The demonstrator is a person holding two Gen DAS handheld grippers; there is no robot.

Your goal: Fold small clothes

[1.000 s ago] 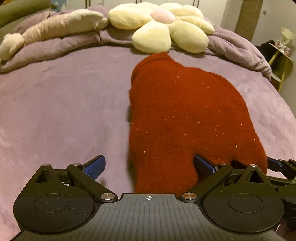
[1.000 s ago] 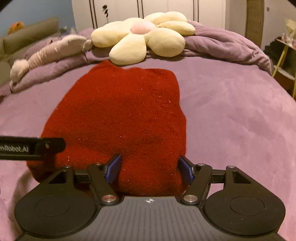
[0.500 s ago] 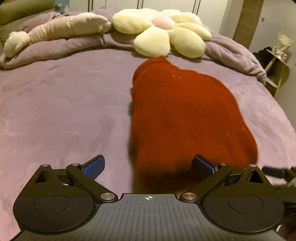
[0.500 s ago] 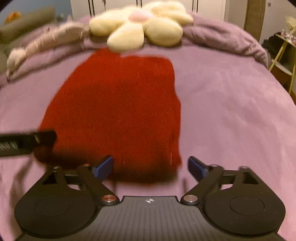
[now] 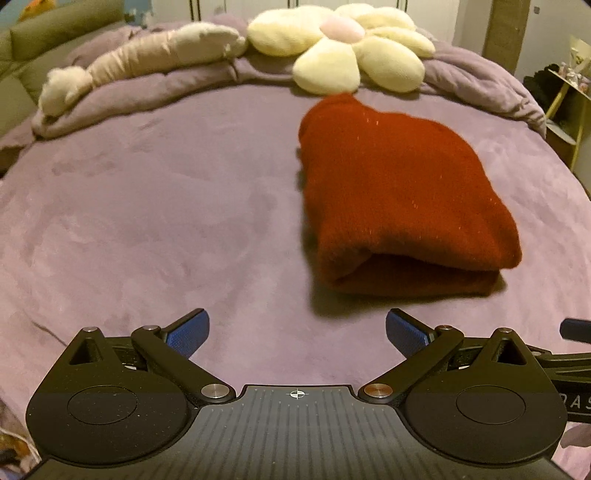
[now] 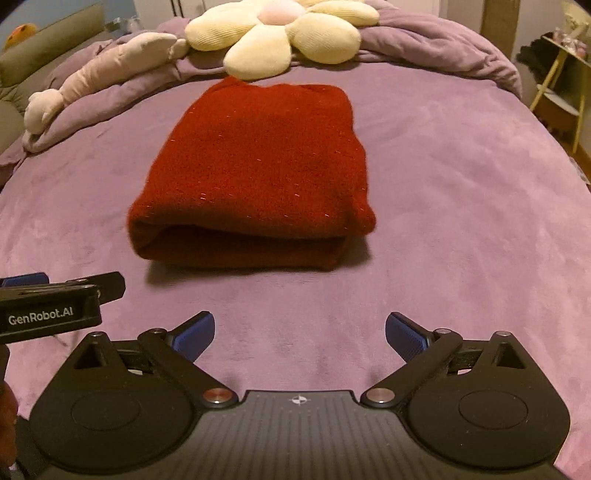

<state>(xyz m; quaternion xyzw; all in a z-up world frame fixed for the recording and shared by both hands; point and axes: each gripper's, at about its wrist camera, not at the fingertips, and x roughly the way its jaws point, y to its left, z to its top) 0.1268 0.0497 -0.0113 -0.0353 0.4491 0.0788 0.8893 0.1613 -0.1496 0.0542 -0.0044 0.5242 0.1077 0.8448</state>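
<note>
- Plainly, the left gripper [image 5: 297,328] has its jaws spread wide with nothing between them, only the purple bed cover [image 5: 147,229] under the gap.
- The right gripper [image 6: 300,330] likewise has its jaws wide apart and holds nothing, hovering over bare cover.
- In the right wrist view the left gripper shows at the left edge, beside the right one and apart from the cloth.
- The red knitted garment [image 6: 258,162] lies folded on the bed, its doubled edge facing both grippers, near but not touching either.
- From the left wrist view the garment [image 5: 395,184] sits ahead and to the right.
- Beyond its far end a cream flower-shaped cushion [image 6: 280,33] rests on a bunched purple duvet [image 6: 424,40], the garment's far corner just beside a petal.
- A long pale plush toy [image 5: 140,62] lies along the duvet to the left.
</note>
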